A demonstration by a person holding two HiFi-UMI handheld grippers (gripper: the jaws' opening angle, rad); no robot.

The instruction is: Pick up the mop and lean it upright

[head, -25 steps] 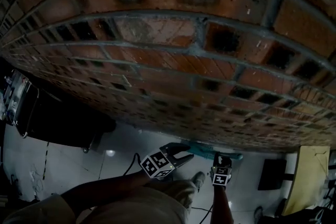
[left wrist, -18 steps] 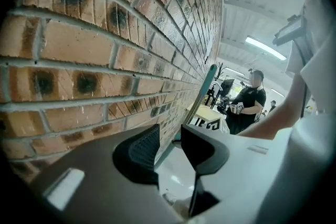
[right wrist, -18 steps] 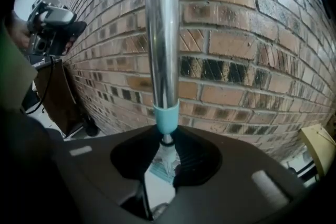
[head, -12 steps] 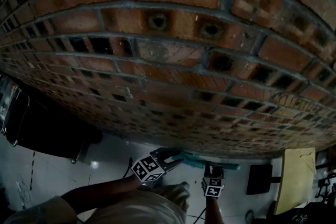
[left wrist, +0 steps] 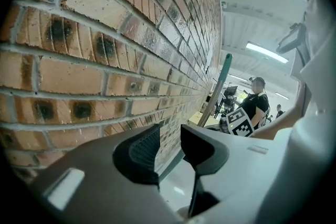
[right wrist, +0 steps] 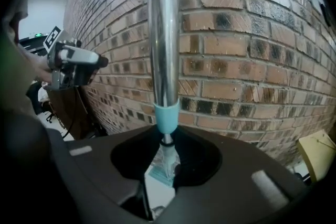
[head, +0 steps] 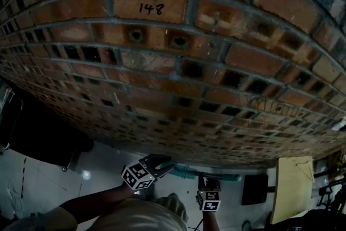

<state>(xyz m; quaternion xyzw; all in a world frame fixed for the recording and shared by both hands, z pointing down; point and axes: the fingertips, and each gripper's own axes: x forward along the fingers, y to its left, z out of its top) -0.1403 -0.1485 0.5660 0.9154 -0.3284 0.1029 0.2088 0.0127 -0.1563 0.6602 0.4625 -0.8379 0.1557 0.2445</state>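
The mop has a silver pole (right wrist: pixel 163 34) with a teal collar (right wrist: pixel 167 117), and it stands upright close to the brick wall (right wrist: pixel 252 55). My right gripper (right wrist: pixel 167 152) is shut on the pole just below the collar. The mop's teal base (head: pixel 189 173) shows low by the wall in the head view, between my left gripper (head: pixel 161 165) and right gripper (head: pixel 208 185). In the left gripper view the pole (left wrist: pixel 220 86) rises beside the wall. My left gripper (left wrist: pixel 169 136) is open, holds nothing, and stands apart from the pole.
The brick wall (head: pixel 173 62) fills most of the head view. A dark cabinet (head: pixel 38 140) stands at the left, with a black box (head: pixel 254 189) and a yellowish board (head: pixel 292 186) at the right. A person in black (left wrist: pixel 257 102) stands farther off.
The head view has tilted upward, so both grippers sit lower and further left in it. The right gripper keeps its hold on the pole.
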